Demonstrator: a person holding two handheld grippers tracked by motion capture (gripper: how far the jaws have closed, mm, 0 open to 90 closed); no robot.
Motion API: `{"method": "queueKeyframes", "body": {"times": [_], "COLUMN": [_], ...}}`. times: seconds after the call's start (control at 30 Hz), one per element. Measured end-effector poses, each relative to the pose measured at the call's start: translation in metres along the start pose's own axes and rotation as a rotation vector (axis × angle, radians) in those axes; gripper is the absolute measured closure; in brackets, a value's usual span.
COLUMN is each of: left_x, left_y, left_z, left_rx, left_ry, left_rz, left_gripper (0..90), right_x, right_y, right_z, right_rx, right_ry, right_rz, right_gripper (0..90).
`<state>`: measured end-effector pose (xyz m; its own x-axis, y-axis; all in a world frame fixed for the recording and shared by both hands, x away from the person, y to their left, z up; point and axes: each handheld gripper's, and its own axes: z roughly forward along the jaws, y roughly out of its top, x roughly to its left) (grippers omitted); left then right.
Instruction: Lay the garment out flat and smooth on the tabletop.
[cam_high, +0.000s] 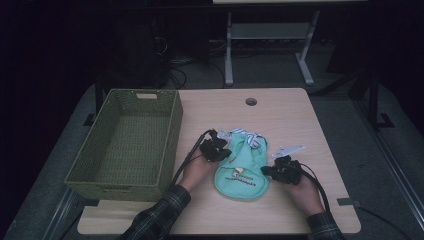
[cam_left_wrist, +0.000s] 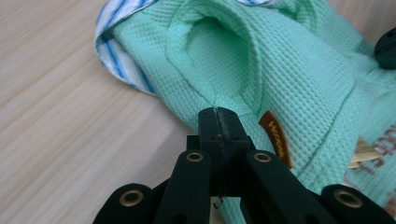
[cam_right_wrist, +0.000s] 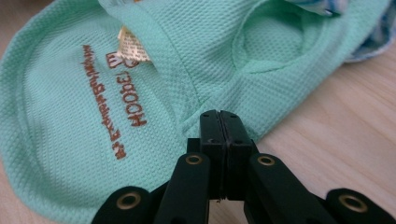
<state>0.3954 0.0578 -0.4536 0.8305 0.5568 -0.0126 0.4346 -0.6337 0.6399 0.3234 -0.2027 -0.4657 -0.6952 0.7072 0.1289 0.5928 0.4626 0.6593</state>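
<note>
I've got both hand-held grippers, left (cam_high: 223, 150) and right (cam_high: 268, 171), pinching the mint-green waffle-knit garment (cam_high: 243, 167), seemingly by its edges; the green woven basket (cam_high: 127, 145) sits left on the counter (cam_high: 290, 115).

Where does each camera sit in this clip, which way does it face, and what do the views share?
High view: above the person's side, facing forward and down on the table; both forearms, hands, left gripper, right gripper, green basket.
Left gripper view: rides the left gripper, looking along its shut jaws pinching the mint garment.
Right gripper view: rides the right gripper, jaws shut on the garment's opposite edge.
Shared: all three show the mint garment and the wooden tabletop.
</note>
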Motion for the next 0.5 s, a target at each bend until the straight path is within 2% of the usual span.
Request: {"method": "queueKeyframes", "body": {"times": [0.13, 0.27, 0.3, 0.4, 0.5], "left_x": [0.005, 0.004, 0.003, -0.001, -0.001], "left_y": [-0.005, -0.008, -0.008, -0.008, -0.009], "left_z": [-0.004, -0.005, -0.004, -0.003, -0.007], "left_rx": [0.010, 0.035, 0.047, 0.060, 0.030], "left_ry": [0.014, 0.033, 0.040, 0.061, 0.039], "left_rz": [-0.028, -0.016, 0.001, 0.016, -0.004], "left_gripper": [89.9, 89.9, 89.9, 89.9, 88.9], "right_x": [-0.004, -0.008, -0.009, -0.011, -0.013], "right_y": [-0.001, -0.002, -0.002, -0.004, -0.004], "right_z": [-0.002, -0.006, -0.007, -0.008, -0.010], "right_rx": [0.007, 0.016, 0.018, 0.019, 0.001], "right_ry": [-0.008, -0.028, -0.033, -0.035, -0.018], "right_rz": [0.008, 0.021, 0.022, 0.024, 0.028], "right_gripper": [89.7, 89.9, 89.9, 89.8, 88.1]}}
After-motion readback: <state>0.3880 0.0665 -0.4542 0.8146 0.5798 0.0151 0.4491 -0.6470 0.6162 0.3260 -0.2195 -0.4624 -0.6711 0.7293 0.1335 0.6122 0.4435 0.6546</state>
